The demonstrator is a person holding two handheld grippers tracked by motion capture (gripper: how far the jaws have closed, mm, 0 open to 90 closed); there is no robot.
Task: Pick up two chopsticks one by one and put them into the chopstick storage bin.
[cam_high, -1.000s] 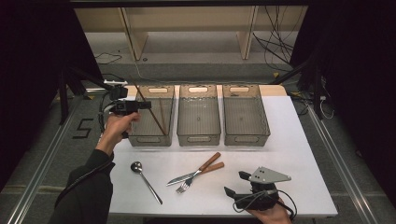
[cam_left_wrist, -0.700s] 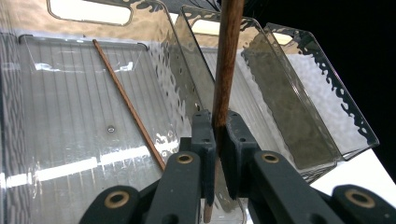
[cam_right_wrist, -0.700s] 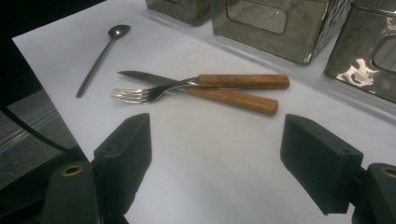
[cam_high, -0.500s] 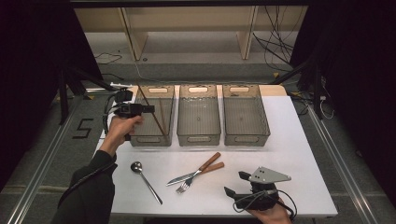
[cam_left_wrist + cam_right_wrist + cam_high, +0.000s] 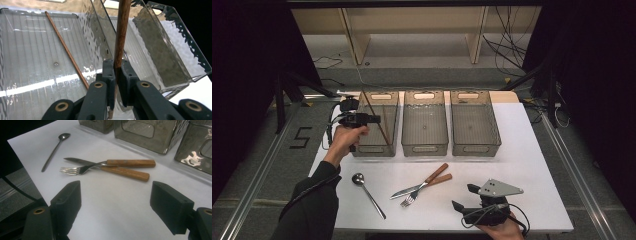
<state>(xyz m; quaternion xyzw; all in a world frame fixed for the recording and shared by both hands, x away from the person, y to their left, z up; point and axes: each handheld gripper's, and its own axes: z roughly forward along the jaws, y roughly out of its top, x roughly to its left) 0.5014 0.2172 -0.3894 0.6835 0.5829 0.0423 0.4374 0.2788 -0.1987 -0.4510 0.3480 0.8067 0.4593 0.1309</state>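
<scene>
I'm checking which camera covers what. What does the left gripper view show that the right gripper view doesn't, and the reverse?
Left gripper view: the left gripper shut on a wooden chopstick, held over the clear bins, and a second chopstick lying slantwise inside the leftmost bin.

Right gripper view: the right gripper with its jaws wide apart over the white tabletop, plus a spoon, and a fork crossed over a knife, both wooden-handled.

Shared: the clear plastic bins, seen from inside in one, from their handle ends in the other.
</scene>
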